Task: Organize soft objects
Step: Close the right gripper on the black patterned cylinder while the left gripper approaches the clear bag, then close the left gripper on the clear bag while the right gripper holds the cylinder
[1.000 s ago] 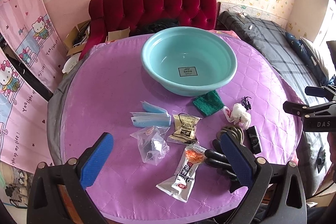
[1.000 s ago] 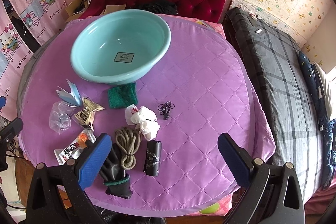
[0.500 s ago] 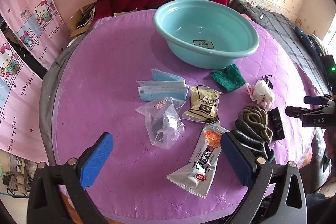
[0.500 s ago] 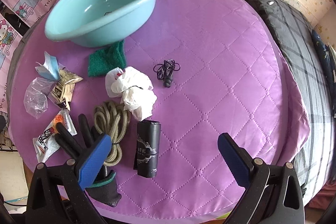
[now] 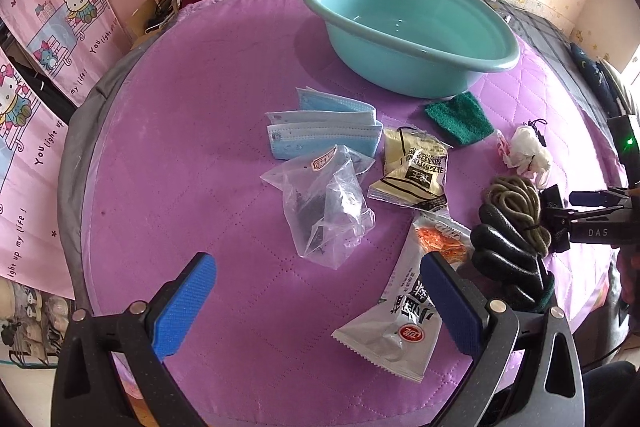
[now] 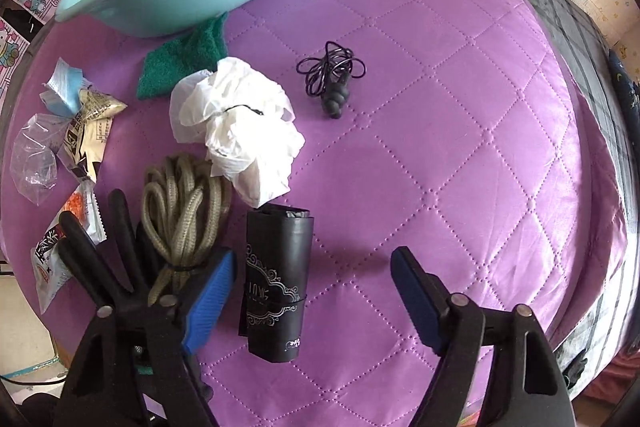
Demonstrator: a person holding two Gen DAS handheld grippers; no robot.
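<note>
- Both of your hands have come down toward the tabletop [image 6: 460, 107] since the earlier frames, and the right tongs [image 6: 312, 291] now frame the black roll [image 6: 278, 283].
- That black roll looks like rolled plastic film held by a printed band: light, soft, somewhat slick. It lies between your right tongs, close to the near pad but untouched. Take it across the banded middle.
- Your right tongs are closing, with nothing gripped yet.
- Just beside the roll lie the coiled rope [image 6: 182, 203] on a black glove [image 6: 100, 251], and a crumpled white bag [image 6: 236, 123]; all limp, so pinch their bulk.
- Your left tongs [image 5: 316, 293] hang wide open and empty over the snack packet [image 5: 404, 311] and clear bag [image 5: 324, 199].
- The teal basin [image 5: 408, 27], at the far side, is the likely destination.
</note>
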